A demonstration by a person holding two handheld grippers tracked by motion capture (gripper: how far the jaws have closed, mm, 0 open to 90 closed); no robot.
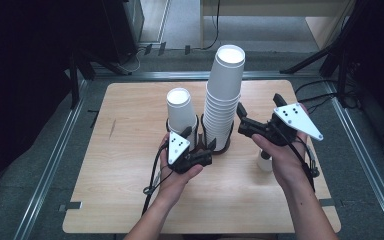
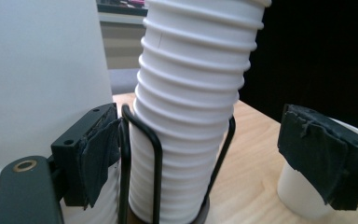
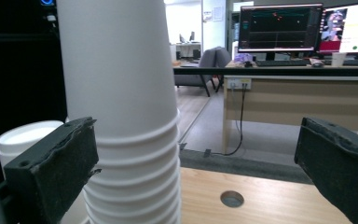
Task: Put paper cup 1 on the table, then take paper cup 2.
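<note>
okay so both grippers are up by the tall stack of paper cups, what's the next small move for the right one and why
Probably close the right gripper in on the top cup of the tall stack. Its jaws stand wide open beside the stack, with nothing between the pads. The left gripper is low at the black wire holder, one pad against the wire, seemingly steadying the base. That looks like a setup for lifting one cup off.

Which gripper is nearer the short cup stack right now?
Left. The left gripper sits right beside the short cup stack, at its base. The right gripper is beyond the tall cup stack.
</note>
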